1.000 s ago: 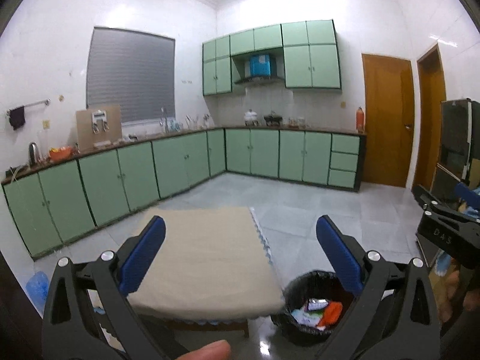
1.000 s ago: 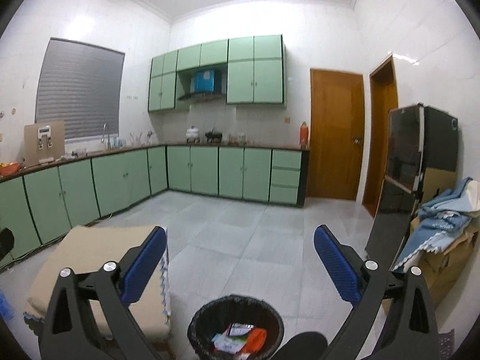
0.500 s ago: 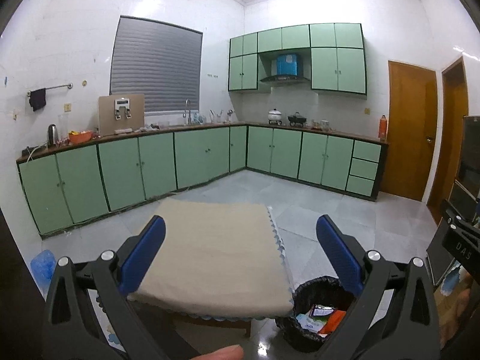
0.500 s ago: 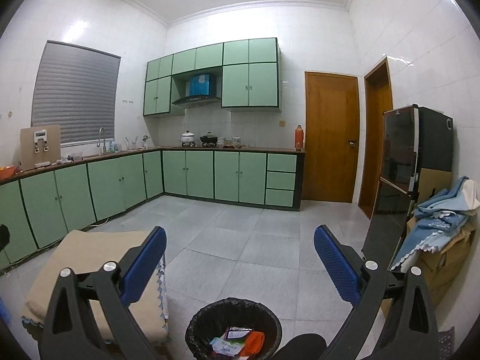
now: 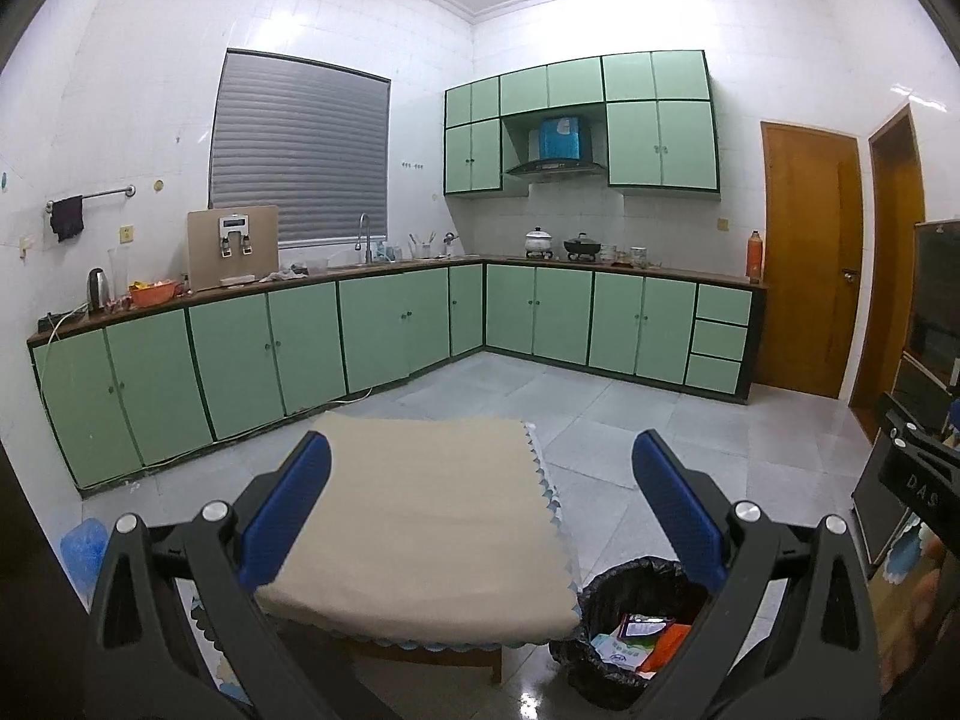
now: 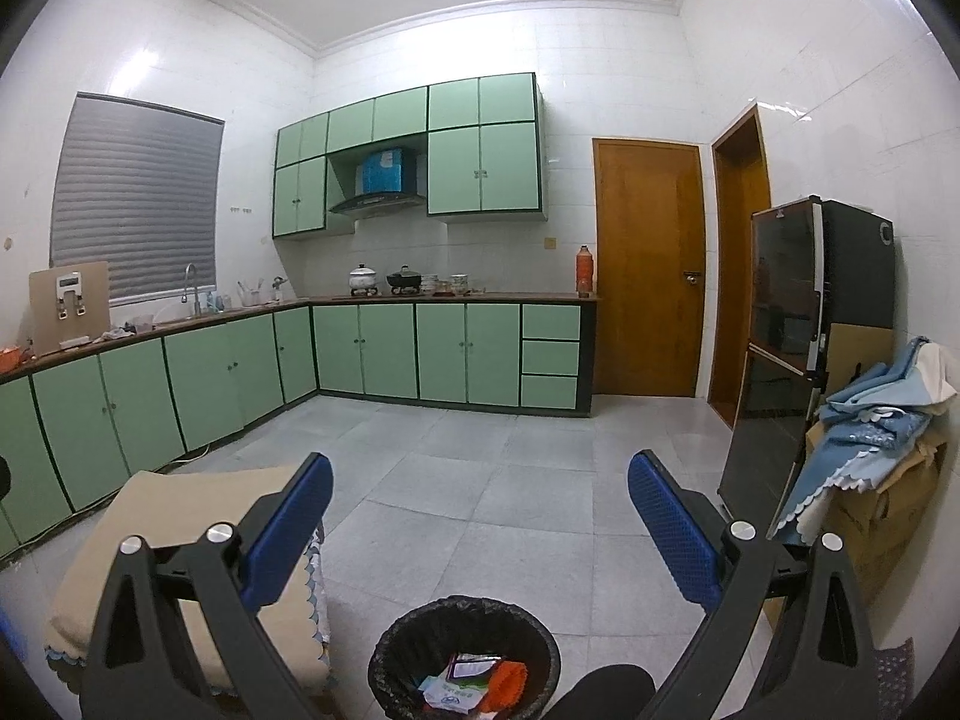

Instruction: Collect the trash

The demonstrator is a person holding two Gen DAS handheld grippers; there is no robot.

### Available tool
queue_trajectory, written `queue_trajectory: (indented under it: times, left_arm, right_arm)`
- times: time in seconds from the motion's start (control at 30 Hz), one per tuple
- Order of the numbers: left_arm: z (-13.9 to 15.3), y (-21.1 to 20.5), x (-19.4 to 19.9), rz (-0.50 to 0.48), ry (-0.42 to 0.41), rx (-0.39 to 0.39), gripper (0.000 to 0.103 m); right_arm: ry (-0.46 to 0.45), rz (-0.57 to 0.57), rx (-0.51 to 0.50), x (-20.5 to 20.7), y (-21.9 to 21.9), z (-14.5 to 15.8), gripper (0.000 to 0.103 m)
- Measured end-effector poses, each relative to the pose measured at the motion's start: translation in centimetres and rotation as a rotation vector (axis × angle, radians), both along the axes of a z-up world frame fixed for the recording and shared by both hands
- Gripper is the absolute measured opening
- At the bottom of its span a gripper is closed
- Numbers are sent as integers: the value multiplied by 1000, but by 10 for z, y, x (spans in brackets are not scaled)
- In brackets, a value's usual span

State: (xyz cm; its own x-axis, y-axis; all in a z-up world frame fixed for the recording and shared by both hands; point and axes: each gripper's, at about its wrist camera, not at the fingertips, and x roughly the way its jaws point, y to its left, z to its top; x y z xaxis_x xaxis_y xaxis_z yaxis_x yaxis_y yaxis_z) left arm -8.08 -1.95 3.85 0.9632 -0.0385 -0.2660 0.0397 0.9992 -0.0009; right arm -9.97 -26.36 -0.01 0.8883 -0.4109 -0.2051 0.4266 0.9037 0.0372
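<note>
Black bin (image 6: 384, 669), perhaps 3 scraps (image 6: 474, 684); 2 empty claws.

Both grippers are up and level, facing forward. The left gripper (image 5: 480, 498) has its blue-padded jaws spread wide, nothing between them. The right gripper (image 6: 480, 504) matches it, spread wide and empty too.
</note>
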Motion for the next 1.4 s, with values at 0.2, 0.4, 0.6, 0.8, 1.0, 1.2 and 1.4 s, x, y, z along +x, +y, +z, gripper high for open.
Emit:
queue_trajectory:
  times: [0.2,0.4,0.6,0.8,1.0,1.2,1.4]
  left_arm:
    - [-1,1,-1,-8,0,-3,97]
    - [-1,3,-1,-11,2,-4,97]
    - [-1,5,0,-15,5,-7,97]
    - [-1,6,0,-14,4,-6,97]
    - [-1,6,1,-16,3,-6,97]
    - [-1,7,1,-17,3,-7,97]
    - [-1,8,2,-19,4,-9,97]
  right_arm:
    - [-9,-3,-1,-3,2,0,97]
    - [-9,-6,-2,-2,0,-1,97]
    - [-9,-6,-3,-2,0,-1,97]
    - [-9,-7,-4,-2,0,-1,97]
    - [-9,-8,-2,-2,-1,-1,97]
    - [-6,-7,-3,-2,-2,-1,97]
    - [-5,-7,-2,-2,-2,-1,97]
